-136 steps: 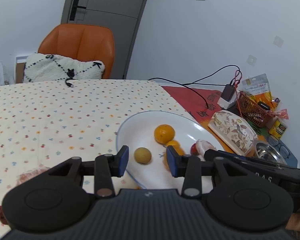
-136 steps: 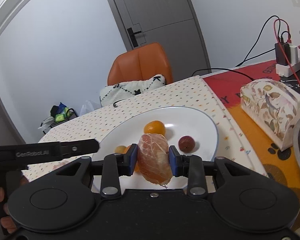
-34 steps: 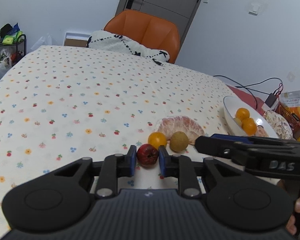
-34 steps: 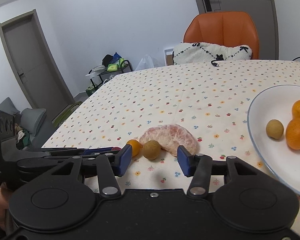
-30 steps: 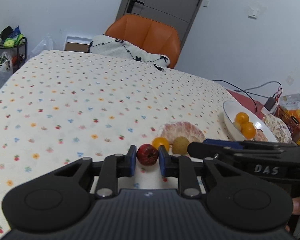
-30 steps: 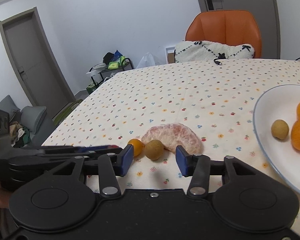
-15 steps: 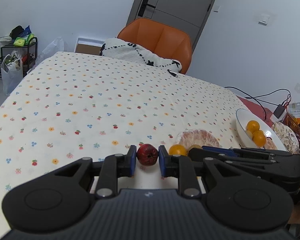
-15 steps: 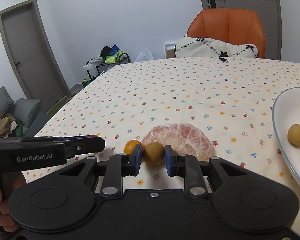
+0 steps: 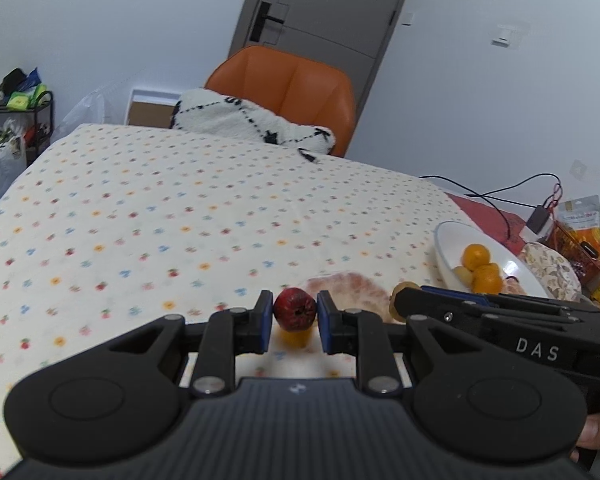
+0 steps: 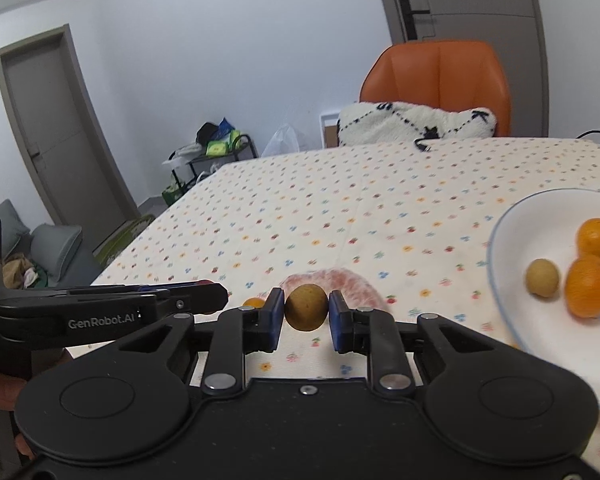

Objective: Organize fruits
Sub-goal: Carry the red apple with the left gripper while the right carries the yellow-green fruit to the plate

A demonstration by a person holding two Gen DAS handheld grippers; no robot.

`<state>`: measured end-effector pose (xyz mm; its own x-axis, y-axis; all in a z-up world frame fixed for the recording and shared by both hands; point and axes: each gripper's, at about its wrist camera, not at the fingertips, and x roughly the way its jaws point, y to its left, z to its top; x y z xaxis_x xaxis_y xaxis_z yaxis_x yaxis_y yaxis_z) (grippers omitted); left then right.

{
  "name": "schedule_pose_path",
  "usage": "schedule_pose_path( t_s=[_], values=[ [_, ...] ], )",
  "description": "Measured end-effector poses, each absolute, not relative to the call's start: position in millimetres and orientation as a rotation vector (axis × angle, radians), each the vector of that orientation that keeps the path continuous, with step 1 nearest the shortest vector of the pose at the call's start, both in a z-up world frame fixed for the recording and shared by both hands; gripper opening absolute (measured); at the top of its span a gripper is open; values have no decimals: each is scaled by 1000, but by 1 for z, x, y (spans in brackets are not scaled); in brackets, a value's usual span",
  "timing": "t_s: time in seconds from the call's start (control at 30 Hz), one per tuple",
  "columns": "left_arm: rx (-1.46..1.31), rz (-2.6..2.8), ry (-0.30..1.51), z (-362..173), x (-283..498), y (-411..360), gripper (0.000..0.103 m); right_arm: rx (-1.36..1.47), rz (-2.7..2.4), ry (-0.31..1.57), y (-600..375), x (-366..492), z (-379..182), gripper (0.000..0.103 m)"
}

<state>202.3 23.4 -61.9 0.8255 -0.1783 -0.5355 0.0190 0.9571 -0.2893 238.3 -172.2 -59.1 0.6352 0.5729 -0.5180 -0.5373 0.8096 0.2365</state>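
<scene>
My left gripper [image 9: 295, 322] is shut on a small dark red fruit [image 9: 295, 313] and holds it above the flowered tablecloth. A small orange [image 9: 295, 337] lies on the cloth just below it. My right gripper [image 10: 306, 318] is shut on a round yellow-brown fruit [image 10: 306, 306], lifted off the cloth. A peeled pink pomelo piece [image 10: 350, 280] lies behind it, also in the left wrist view [image 9: 346, 290]. The white plate [image 10: 512, 240] at right holds oranges [image 10: 589, 287] and another yellow-brown fruit [image 10: 542, 277].
An orange chair [image 9: 288, 88] with a white cushion [image 9: 252, 122] stands at the table's far edge. Cables, a charger [image 9: 538, 218], snack packs and a patterned box [image 9: 550, 268] crowd the right end beyond the plate. A rack [image 10: 216, 160] stands on the floor at left.
My right gripper closed on the yellow-brown fruit and lifted it off the cloth. My left gripper has risen with the red fruit, and the small orange now lies below it.
</scene>
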Motion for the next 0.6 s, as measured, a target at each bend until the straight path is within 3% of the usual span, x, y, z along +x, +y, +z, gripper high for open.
schedule_pose_path(
  t_s=[0.6],
  values=[
    [-228,-175,537,-36,215,-46,22,133,556,504,-252,227,-37,22]
  ],
)
